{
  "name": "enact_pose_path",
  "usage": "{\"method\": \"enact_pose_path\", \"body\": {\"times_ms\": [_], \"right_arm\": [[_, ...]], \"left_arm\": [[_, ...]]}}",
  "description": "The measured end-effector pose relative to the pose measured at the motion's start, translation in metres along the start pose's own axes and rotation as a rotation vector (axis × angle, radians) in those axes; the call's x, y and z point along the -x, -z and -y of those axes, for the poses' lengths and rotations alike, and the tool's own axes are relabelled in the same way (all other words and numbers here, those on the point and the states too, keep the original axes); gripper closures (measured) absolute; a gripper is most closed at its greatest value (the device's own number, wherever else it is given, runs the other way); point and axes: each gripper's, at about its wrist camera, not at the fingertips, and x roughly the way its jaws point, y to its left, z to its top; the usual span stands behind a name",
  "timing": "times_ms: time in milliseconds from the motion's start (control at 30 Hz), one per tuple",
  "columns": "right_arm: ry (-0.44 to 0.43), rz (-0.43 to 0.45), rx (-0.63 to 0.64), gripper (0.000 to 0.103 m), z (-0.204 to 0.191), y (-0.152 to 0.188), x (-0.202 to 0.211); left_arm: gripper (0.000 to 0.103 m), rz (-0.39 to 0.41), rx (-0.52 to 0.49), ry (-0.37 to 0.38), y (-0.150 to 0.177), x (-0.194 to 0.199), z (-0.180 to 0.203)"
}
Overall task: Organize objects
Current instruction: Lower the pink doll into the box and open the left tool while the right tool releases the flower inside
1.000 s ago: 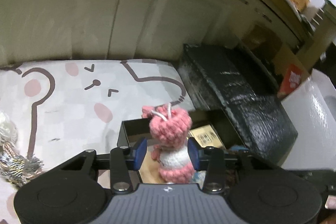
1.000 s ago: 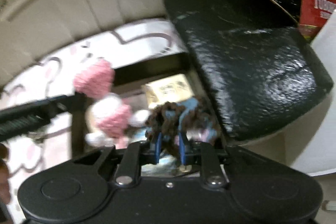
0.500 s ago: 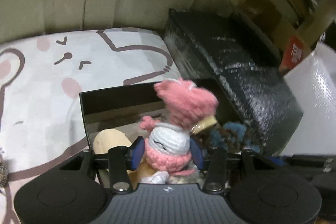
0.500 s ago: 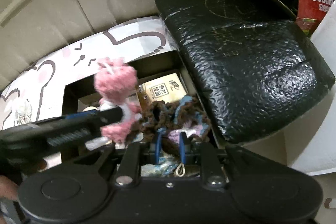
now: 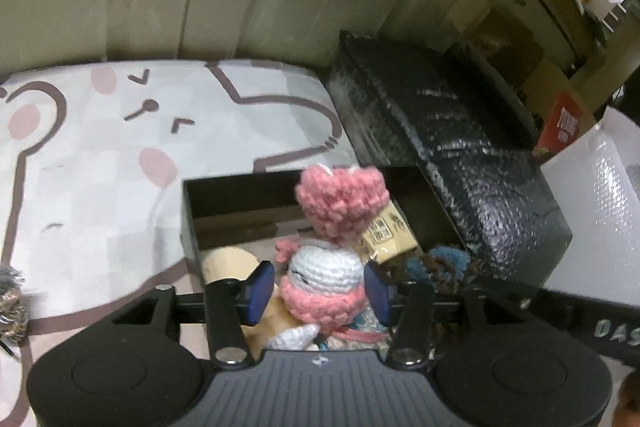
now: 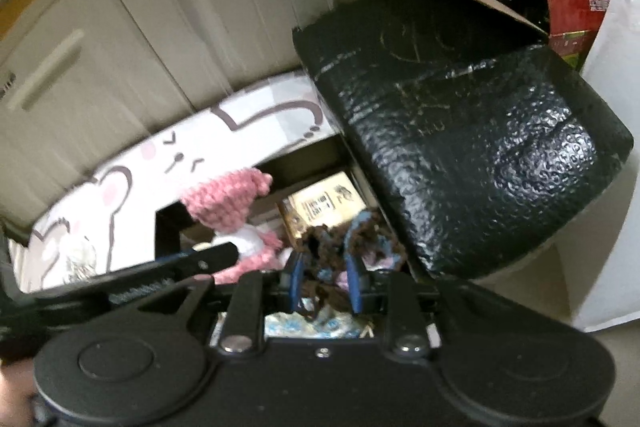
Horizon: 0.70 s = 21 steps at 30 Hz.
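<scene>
Left wrist view, left to right. A white mat point(image 5: 100, 155) printed with a cartoon animal face covers the left and far ground; a grey-and-gold tinsel-like bundle point(image 5: 10, 301) lies at its left edge. An open black box point(image 5: 188, 211) stands at centre, with a tan rounded object point(image 5: 228, 261) and a brown printed carton point(image 5: 386, 237) inside. The left gripper point(image 5: 320, 291) hangs over the near part of the box with the crocheted pink-and-white doll point(image 5: 332, 267) between its blue pads point(image 5: 260, 285); the jaws are opening, a gap shows beside the left pad, and the doll's lower end is among the box contents. To the right lies a black bubble-wrapped parcel point(image 5: 460, 147), then a white padded mailer point(image 5: 600, 195).

Right wrist view. The right gripper point(image 6: 326, 283) is over the box's right side, jaws narrow and opening, with a brown-and-blue crocheted piece point(image 6: 352, 239) between its pads; whether they press on it cannot be told.

Handling, as a judgement: both yarn pieces look light, soft and compressible, not fragile, and unlikely to slip. The doll's white midsection gives the firmest hold; loose strands may snag on the pads at release.
</scene>
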Motion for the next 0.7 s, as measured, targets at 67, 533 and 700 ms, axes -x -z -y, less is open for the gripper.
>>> {"method": "enact_pose_path", "body": {"times_ms": [67,533,700], "right_arm": [[-0.004,0.008,-0.003,0.077,-0.001,-0.001,0.002],[-0.033,0.041,-0.066,0.076,0.012,-0.004,0.009],[-0.040,0.045,-0.059,0.076,0.011,-0.004,0.011]], "left_arm": [[0.050,-0.019,-0.038,-0.018,0.002,-0.006,0.006],[0.060,-0.096,0.383,0.157,-0.001,0.006,-0.034],[0.028,-0.023,0.427,0.132,-0.005,0.017,-0.035]]}}
